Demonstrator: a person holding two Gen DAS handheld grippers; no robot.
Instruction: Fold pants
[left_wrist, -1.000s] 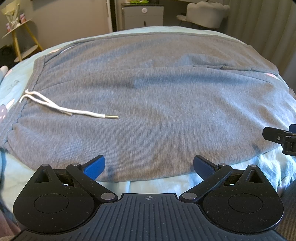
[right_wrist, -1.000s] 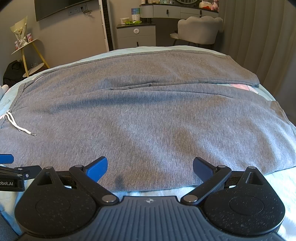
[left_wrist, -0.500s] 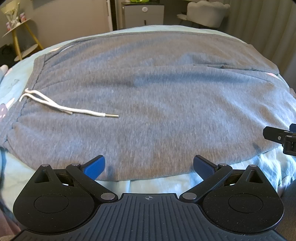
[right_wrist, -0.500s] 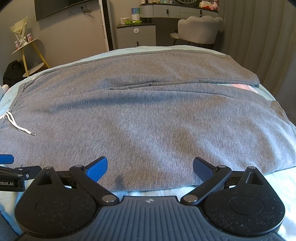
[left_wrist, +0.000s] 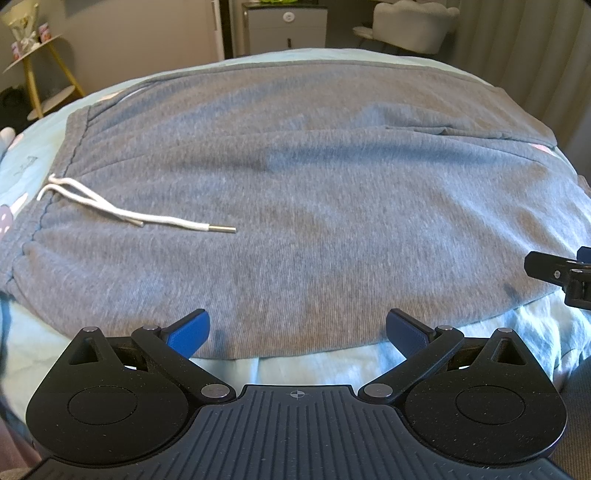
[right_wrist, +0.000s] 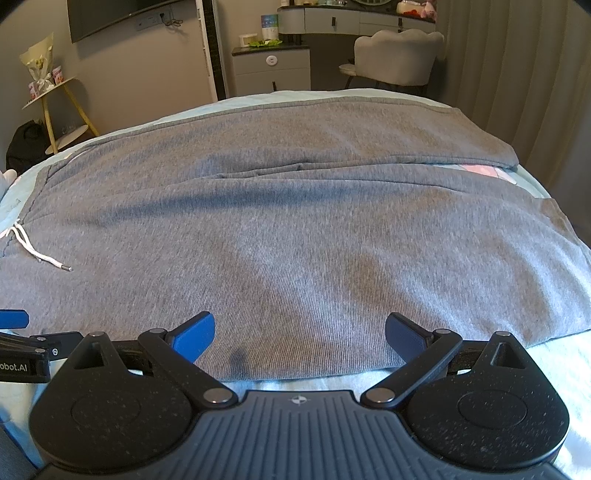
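Grey sweatpants (left_wrist: 314, 206) lie spread flat across a bed, waistband at the left with a white drawstring (left_wrist: 122, 212) on top. They also fill the right wrist view (right_wrist: 295, 229), with the drawstring (right_wrist: 33, 251) at far left. My left gripper (left_wrist: 297, 328) is open, its blue pads just over the near hem by the waist end. My right gripper (right_wrist: 300, 332) is open over the near hem further right. Each gripper shows at the edge of the other's view.
The bed has a light blue sheet (left_wrist: 295, 360) showing along the near edge. Behind the bed stand a grey cabinet (right_wrist: 271, 70), a grey chair (right_wrist: 397, 59), a yellow side table (right_wrist: 55, 110) and curtains (right_wrist: 517, 74).
Both grippers have crept slightly forward over the near hem. The pants have not moved.
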